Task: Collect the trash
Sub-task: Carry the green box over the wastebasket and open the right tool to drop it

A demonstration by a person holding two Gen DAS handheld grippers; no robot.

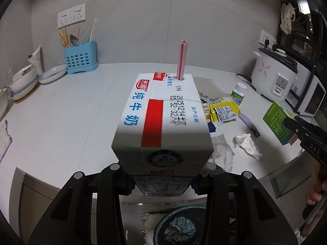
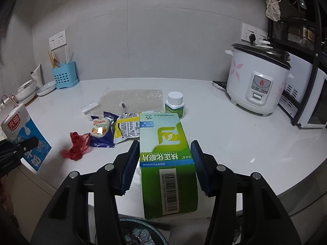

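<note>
A pale grey surface [image 2: 235,126] runs along a grey wall, with a blue utensil holder [image 2: 65,74] near its far left corner and a white rice cooker [image 2: 259,79] by the far right edge. The left gripper [image 1: 161,175] has its fingers pinching a white milk carton [image 1: 161,118] with a red-striped straw [image 1: 182,61] standing in its top; the carton is held off the surface at the near edge. The right gripper [image 2: 165,163] has its blue-padded fingers [image 2: 130,163] pressed against the sides of a green medicine box [image 2: 167,163], also lifted at the near edge. Mid-surface lie a yellow packet [image 2: 127,129], a blue snack wrapper [image 2: 102,132], a red mesh scrap [image 2: 76,145], a white-capped bottle [image 2: 175,105] and a sheet of bubble wrap [image 2: 132,100]. Below the near edge sits a lined bin [image 1: 177,226].
</note>
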